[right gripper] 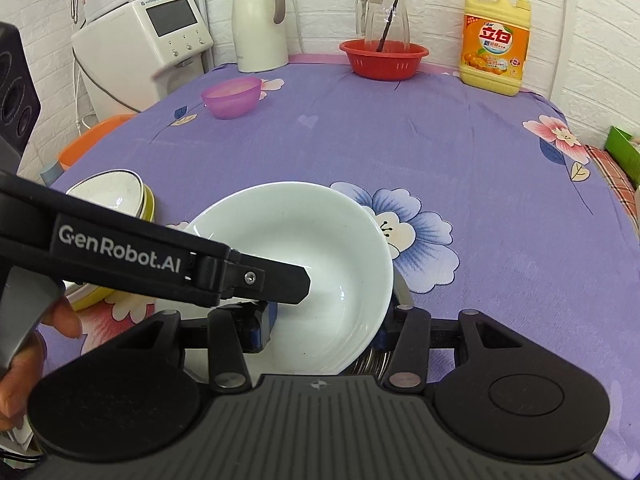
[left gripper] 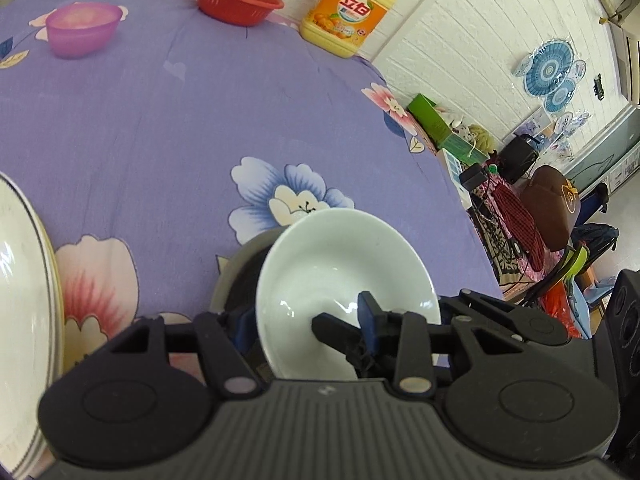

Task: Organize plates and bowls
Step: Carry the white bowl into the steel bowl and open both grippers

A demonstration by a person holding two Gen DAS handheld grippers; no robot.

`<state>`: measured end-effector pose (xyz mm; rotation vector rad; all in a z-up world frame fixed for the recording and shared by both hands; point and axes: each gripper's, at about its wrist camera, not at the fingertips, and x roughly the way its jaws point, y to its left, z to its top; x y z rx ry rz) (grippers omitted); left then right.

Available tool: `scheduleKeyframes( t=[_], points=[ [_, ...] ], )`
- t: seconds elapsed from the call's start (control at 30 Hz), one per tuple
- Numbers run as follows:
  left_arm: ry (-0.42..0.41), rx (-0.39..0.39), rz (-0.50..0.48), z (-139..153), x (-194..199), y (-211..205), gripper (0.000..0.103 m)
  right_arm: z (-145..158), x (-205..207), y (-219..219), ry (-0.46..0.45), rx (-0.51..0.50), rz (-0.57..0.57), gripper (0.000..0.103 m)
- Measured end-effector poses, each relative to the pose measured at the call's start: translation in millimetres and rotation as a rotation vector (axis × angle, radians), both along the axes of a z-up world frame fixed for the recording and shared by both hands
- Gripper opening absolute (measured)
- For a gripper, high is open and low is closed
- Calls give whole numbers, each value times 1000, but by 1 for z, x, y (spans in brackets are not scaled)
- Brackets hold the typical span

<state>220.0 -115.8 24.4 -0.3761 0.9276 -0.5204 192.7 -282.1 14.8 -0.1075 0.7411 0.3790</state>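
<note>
At the left edge of the tabletop (right gripper: 440,152), which is covered in a purple flowered cloth, a stack of bowls (right gripper: 116,196) stands with a white dark-rimmed one on top and a yellow-green one under it; a person's hand (right gripper: 24,360) shows below it, wrapped round a grey handle. The left gripper (left gripper: 304,316) reaches in from that side; one of its fingers (right gripper: 280,280) lies inside the white bowl (right gripper: 312,240) and the other sits outside the wall, so they straddle the bowl's left side; whether they are clenched on it or released I cannot tell.

The white bowl is at the near edge of the tabletop, about midway along it, tilted, with a grey metal vessel (right gripper: 370,360) just behind and under it. The right gripper (right gripper: 328,320) has its fingers on either side of the bowl's near part; the rim hides the contact, so their hold cannot be told either.

Toward the far left corner sits a purple bowl (right gripper: 232,96), with a white jug (right gripper: 260,24) behind it on the far edge; further right along that edge is a red basket (right gripper: 384,56) holding a glass pitcher (right gripper: 384,8); a yellow detergent bottle (right gripper: 496,40) stands at the far right corner.
</note>
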Motion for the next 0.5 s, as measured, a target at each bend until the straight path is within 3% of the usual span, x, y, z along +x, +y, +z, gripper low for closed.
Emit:
scheduleKeyframes(
  t=[0.13,0.4,0.5],
  points=[
    [-23,9,-20,3,-3,3,56,0,-7,-8,-18,32,-16,83],
    [-95,-2,-12,21,-3,11,62,7,-13,-17,-51,85,-41,92],
    [-101,-22,8,24,-2,18,65,12,-18,-18,-95,70,-56,102]
  ],
)
